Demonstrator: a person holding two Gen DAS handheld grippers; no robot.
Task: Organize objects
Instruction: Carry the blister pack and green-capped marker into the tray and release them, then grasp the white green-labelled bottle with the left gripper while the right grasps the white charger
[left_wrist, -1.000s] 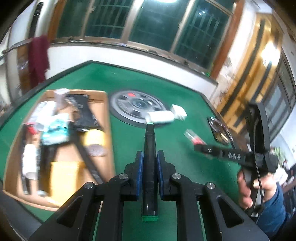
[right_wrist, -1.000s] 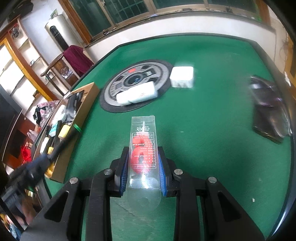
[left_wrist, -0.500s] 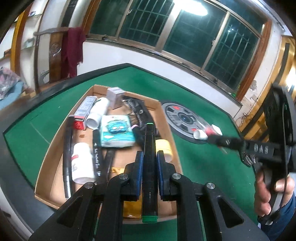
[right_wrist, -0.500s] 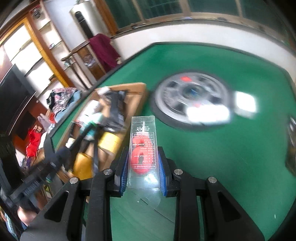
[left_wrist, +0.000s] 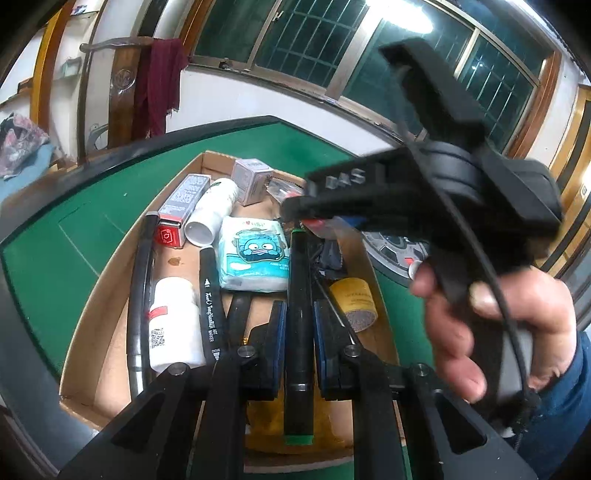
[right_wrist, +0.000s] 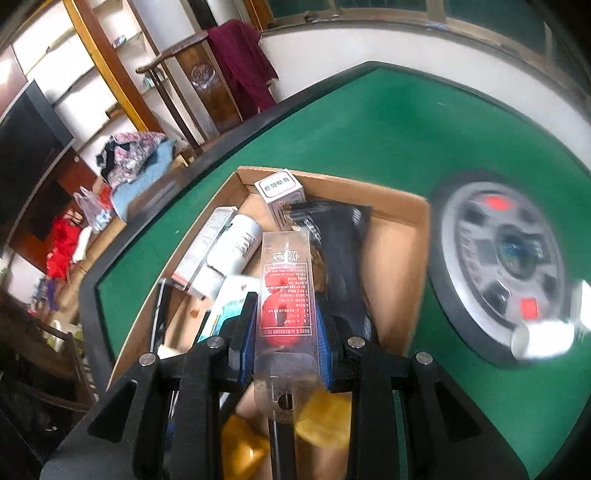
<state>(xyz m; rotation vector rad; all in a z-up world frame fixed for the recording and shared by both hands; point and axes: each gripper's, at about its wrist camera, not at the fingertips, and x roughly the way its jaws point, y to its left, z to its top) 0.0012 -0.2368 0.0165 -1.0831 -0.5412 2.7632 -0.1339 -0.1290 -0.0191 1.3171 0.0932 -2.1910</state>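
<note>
- left gripper (left_wrist: 299, 347) fingers clamp a black marker (left_wrist: 300, 314), hanging over the cardboard box (left_wrist: 110, 295)
- right gripper (right_wrist: 285, 332) grips a clear packet (right_wrist: 286, 291) above the same box
- box looks mostly packed; a white tube (right_wrist: 543, 341) at 3 o'clock sits on the worktop (right_wrist: 388, 129), so not done

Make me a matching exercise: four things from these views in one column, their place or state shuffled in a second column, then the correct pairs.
Things:
1. black marker
2. clear packet
3. tissue pack
4. white bottle

Place or state:
A. lying in the cardboard box, cartoon face up
B. held in the right gripper
C. held in the left gripper
D. lying in the box beside a long black tube

Pairs: 1-C, 2-B, 3-A, 4-D
</note>
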